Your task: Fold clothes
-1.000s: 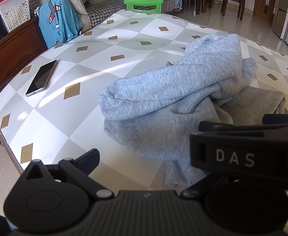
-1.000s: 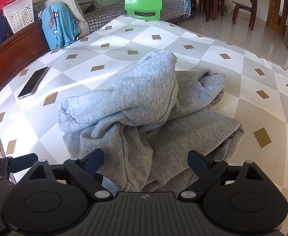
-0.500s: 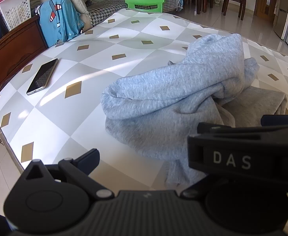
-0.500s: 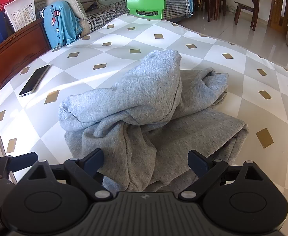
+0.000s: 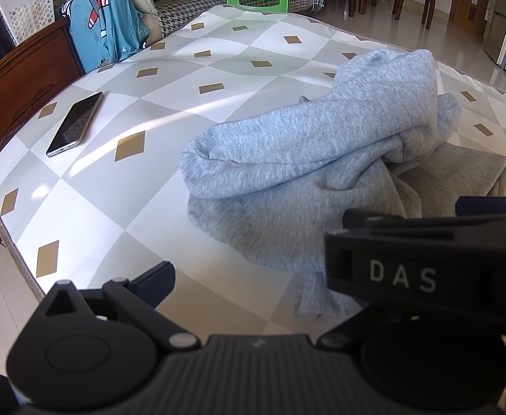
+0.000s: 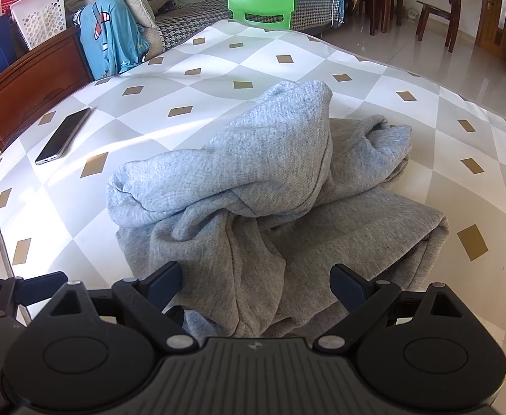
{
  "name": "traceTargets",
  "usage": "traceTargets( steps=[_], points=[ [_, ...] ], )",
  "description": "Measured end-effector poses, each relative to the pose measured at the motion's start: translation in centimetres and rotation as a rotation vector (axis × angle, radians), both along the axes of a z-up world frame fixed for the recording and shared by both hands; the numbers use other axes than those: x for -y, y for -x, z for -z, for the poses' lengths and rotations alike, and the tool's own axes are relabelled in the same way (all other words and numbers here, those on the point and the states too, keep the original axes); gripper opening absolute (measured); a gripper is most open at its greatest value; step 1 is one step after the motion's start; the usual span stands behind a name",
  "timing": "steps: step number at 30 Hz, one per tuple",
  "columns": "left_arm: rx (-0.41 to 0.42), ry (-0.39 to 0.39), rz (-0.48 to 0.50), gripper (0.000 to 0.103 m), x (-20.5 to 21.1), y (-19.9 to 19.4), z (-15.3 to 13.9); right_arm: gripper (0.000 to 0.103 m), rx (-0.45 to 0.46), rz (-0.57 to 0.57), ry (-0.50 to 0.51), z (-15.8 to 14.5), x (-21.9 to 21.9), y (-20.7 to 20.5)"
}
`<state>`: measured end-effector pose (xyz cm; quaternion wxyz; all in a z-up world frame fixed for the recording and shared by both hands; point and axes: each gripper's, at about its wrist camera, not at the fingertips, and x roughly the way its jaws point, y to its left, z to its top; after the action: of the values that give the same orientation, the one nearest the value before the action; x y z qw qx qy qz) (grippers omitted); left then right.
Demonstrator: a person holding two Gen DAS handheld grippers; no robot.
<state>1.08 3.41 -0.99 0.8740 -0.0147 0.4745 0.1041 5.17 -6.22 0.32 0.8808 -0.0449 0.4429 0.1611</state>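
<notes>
The grey sweatshirt (image 6: 253,186) lies in a crumpled heap on the diamond-patterned tabletop (image 6: 287,58), near its front edge, one bunched part humped over a flatter layer beneath. No fold has begun.

The right tongs (image 6: 256,276) stand wide apart and empty, with the near hem of the garment lying between the fingers. The left tongs (image 5: 253,276) are at the front left of the heap; one finger (image 5: 159,273) shows clear of the cloth, the other is hidden behind the right unit's body, so their spread cannot be told for certain (nothing appears to be held).

Judgement: the step in hand is taking first hold to spread the garment. It is best done by finding a true edge, hem or shoulder seam, not the middle of the hump, and pinching a single layer. Lift and draw the two holds apart until the cloth lies flat.

A phone (image 5: 74,124) lies well to the left; keep the cloth from sweeping it.
</notes>
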Motion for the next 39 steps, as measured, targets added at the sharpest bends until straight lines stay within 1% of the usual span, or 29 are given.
traceTargets(
  steps=[3,6,11,16,20,23,28,30,34,37,39],
  points=[
    [0.000,0.005,-0.005,0.103,-0.3,0.0,-0.1,0.093,0.008,-0.009,0.001,0.0,-0.2,0.0],
    [0.015,0.034,-0.034,0.103,-1.3,0.0,-0.6,0.093,0.019,-0.023,-0.007,-0.3,-0.3,0.0],
    [0.063,0.045,-0.081,0.103,-3.3,0.2,-1.9,0.093,0.028,-0.011,-0.078,-1.3,0.6,-0.5],
    [0.054,0.042,-0.139,0.103,-4.9,0.2,-1.8,0.092,0.047,0.004,-0.107,-1.9,1.3,-0.8],
    [0.041,0.044,-0.168,0.103,-5.8,0.2,-1.3,0.092,0.075,-0.023,-0.135,-2.5,1.1,-0.5],
    [0.020,0.051,-0.200,0.103,-6.6,0.1,-0.7,0.091,0.112,-0.055,-0.131,-3.1,0.5,-0.2],
    [0.011,0.047,-0.238,0.103,-7.4,0.1,-0.3,0.090,0.168,-0.109,-0.125,-4.3,-0.6,0.1],
    [0.005,0.050,-0.251,0.103,-7.7,0.1,-0.1,0.089,0.188,-0.141,-0.108,-4.7,-1.1,-0.1],
    [-0.014,0.062,-0.266,0.103,-8.1,0.0,0.4,0.089,0.215,-0.254,-0.043,-4.8,-2.6,-0.9],
    [-0.028,0.065,-0.273,0.103,-8.1,0.0,0.7,0.089,0.218,-0.329,0.003,-4.1,-3.7,-1.7],
    [-0.033,0.062,-0.270,0.103,-8.1,0.0,0.9,0.089,0.212,-0.400,0.041,-3.4,-4.5,-2.0]
  ],
)
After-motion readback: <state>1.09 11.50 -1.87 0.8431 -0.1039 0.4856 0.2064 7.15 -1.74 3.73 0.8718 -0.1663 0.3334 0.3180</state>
